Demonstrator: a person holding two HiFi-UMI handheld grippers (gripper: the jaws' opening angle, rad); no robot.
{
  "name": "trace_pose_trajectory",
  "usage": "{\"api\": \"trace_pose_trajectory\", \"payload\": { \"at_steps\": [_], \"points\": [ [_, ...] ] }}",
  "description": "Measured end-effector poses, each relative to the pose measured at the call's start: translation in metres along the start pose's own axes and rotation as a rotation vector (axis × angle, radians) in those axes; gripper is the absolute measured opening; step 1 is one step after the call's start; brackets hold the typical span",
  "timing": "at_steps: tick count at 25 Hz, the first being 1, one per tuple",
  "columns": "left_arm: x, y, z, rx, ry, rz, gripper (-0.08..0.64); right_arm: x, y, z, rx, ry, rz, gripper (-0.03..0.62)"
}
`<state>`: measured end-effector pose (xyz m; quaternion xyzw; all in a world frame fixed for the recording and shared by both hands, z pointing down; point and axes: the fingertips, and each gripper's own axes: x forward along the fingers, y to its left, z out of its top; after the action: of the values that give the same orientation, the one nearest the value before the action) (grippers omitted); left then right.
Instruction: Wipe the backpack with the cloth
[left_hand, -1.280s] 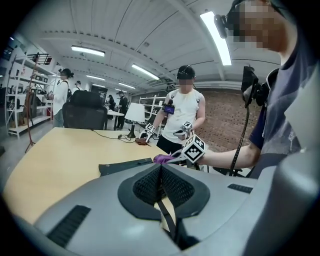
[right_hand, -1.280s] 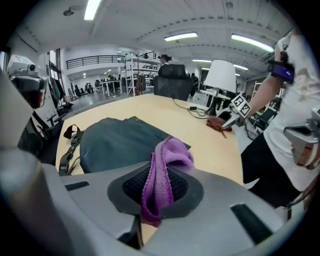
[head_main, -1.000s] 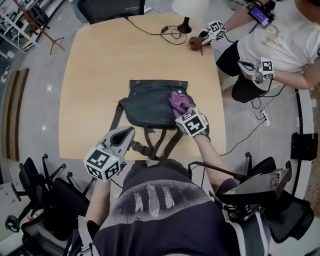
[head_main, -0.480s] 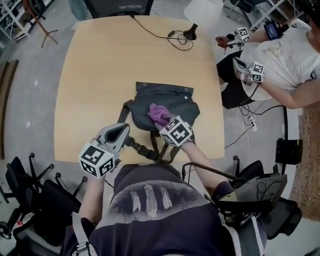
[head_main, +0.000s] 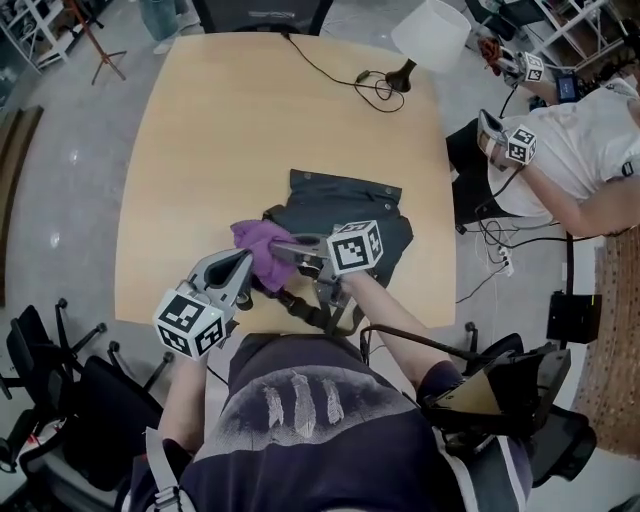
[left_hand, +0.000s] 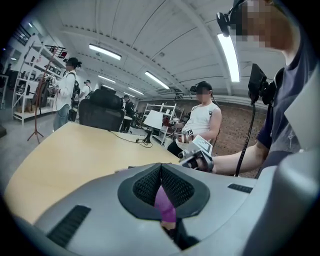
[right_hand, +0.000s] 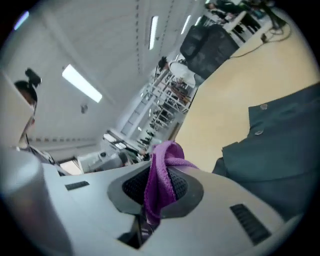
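One big light-wood table (head_main: 200, 150) fills most of the head view, w/ rounded corners, mostly bare. Dark grey-green backpack (head_main: 370, 215) lies flat on it toward the near edge, right of centre, w/ snaps showing near its far edge. Its straps (head_main: 325, 300) trail off the near table edge. Second person (head_main: 575, 150) sits off the table's right side in a white top, holding own marker-cube grippers. Black office chairs (head_main: 55, 365) stand on the floor at lower left. White-shade lamp (head_main: 430, 30) stands at the table's far right, its black cable (head_main: 335, 70) looping across the far end.

Left gripper (head_main: 243, 268) comes in from near left, marker cube toward the wearer. Its jaws are closed tight, w/ only a thin sliver of purple cloth (head_main: 258, 245) nipped btwn the pads. Right gripper (head_main: 287, 249) lies across the pack's near left part, pointing left toward the other gripper. Its jaws are clamped on a thicker fold of the same cloth, which bunches up over the pad tips.

Cloth is thus held from both sides, bunched btwn the two grippers at the pack's left near corner, partly over bare tabletop. Can't tell if it presses on the pack fabric.
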<state>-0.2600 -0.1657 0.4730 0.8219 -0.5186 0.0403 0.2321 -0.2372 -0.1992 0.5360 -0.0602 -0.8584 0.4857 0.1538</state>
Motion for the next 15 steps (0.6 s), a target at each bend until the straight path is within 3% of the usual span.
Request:
{"api": "trace_pose_trajectory", "payload": {
  "at_steps": [1,3,6,8,10,15],
  "points": [
    [-0.002,0.004,-0.001,-0.003,0.003,0.007,0.011,0.001,-0.004,0.015,0.029,-0.051,0.0,0.031],
    [-0.004,0.009,-0.003,-0.009,0.013,0.02,0.011,0.002,-0.035,0.03,-0.02,-0.045,-0.141,0.031],
    [-0.004,0.008,-0.005,-0.015,0.023,0.026,0.011,-0.006,-0.098,0.024,-0.287,0.177,-0.496,0.032],
    [0.0,0.006,-0.006,-0.012,0.031,0.019,0.011,-0.018,-0.123,0.018,-0.457,0.319,-0.649,0.031],
    [0.005,0.003,-0.006,-0.006,0.045,0.008,0.009,-0.026,-0.133,0.016,-0.536,0.39,-0.705,0.031],
    [0.023,-0.011,0.003,0.017,0.057,-0.033,0.011,-0.042,-0.134,0.02,-0.627,0.435,-0.749,0.031]
  ]
}}
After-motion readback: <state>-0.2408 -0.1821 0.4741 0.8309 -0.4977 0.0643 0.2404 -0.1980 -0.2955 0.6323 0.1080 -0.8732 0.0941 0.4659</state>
